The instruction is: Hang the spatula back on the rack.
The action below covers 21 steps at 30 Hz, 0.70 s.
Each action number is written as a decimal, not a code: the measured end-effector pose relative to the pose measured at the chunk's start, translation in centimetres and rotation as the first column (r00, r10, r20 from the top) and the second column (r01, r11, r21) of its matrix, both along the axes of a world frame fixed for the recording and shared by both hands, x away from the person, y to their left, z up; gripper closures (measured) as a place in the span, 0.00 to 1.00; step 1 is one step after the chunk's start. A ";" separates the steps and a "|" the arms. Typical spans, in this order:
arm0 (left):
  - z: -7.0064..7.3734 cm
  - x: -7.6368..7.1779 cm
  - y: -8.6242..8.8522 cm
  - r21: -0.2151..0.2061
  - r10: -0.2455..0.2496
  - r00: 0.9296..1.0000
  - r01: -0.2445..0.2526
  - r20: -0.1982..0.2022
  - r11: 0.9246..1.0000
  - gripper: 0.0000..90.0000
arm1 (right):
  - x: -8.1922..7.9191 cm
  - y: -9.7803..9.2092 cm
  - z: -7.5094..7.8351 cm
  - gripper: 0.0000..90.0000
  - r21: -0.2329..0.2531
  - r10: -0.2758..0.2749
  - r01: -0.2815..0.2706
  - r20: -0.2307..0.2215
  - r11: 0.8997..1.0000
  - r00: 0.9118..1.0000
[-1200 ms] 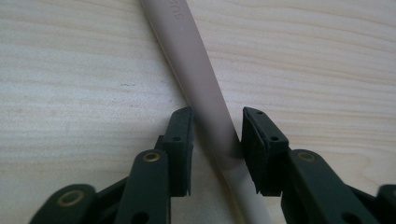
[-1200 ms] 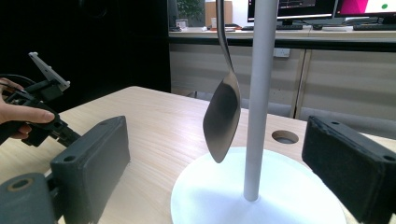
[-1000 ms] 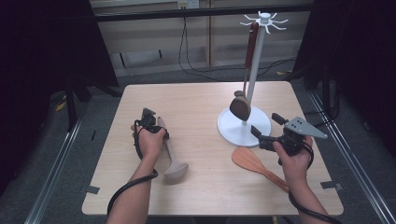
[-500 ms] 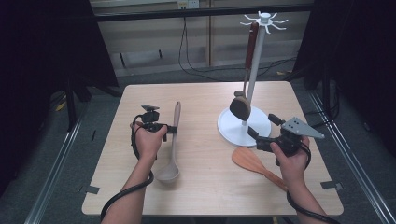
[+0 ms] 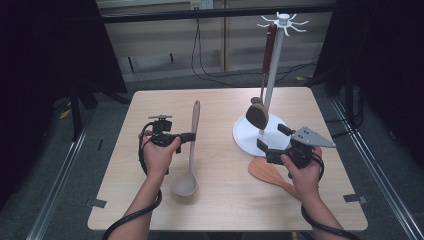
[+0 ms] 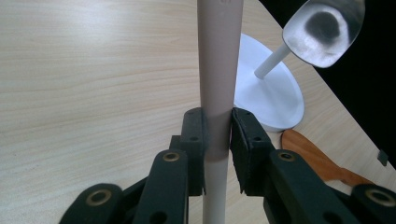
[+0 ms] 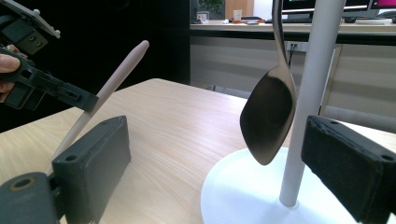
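since the earlier frame the wooden ladle (image 5: 190, 150) is swung upright by the left hand-held gripper (image 5: 186, 137), clamped mid-handle; the right hand-held gripper (image 5: 272, 142) is held open. tilt should be steadied toward the utensil stand (image 5: 272, 80).

Fixed high view: above the person's side, facing forward and down over the whole table (image 5: 220, 200). Left gripper view — close along its jaws, just above the wood, toward the white rack (image 6: 273, 93). Right gripper view — low, near tabletop height, facing that rack (image 7: 308, 116). Shared by all 3: rack and tabletop.
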<state>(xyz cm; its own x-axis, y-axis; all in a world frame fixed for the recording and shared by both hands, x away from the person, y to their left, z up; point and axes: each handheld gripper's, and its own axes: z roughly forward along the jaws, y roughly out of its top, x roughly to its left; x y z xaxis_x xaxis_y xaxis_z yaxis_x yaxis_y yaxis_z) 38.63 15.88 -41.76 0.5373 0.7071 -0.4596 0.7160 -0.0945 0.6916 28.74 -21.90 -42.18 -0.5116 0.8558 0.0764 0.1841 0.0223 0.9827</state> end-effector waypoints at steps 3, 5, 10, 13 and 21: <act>0.3 -0.4 -0.1 -0.013 -0.006 1.000 0.007 0.025 1.000 0.84 | 0.0 0.0 0.0 0.09 0.004 -0.001 0.001 0.000 1.000 1.000; 0.5 -0.5 -0.1 -0.014 -0.020 0.999 0.020 0.031 1.000 0.84 | 0.0 0.0 0.0 0.09 0.004 -0.001 0.001 0.001 1.000 1.000; 1.0 -1.4 -0.5 -0.040 -0.057 0.995 0.060 0.084 0.997 0.84 | -0.1 0.7 -0.3 0.09 -0.017 0.024 -0.024 -0.011 1.000 1.000; 1.2 -1.9 -0.8 -0.051 -0.079 0.991 0.085 0.112 0.995 0.85 | 0.0 1.6 -0.8 0.09 -0.049 0.061 -0.062 -0.021 0.997 0.998; 2.2 -3.5 -1.3 -0.124 -0.106 0.979 0.128 0.172 0.984 1.00 | 0.0 4.8 -1.6 0.07 -0.072 0.178 -0.181 -0.052 0.981 0.983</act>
<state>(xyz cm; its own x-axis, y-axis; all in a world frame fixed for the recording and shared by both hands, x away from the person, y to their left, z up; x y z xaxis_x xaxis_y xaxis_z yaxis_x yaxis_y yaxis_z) 35.13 14.58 -39.60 0.6885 0.5730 -0.4445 0.5812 -0.0695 0.8108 28.74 -17.15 -43.78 -0.6551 0.7545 0.0409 0.2147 0.1340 0.9674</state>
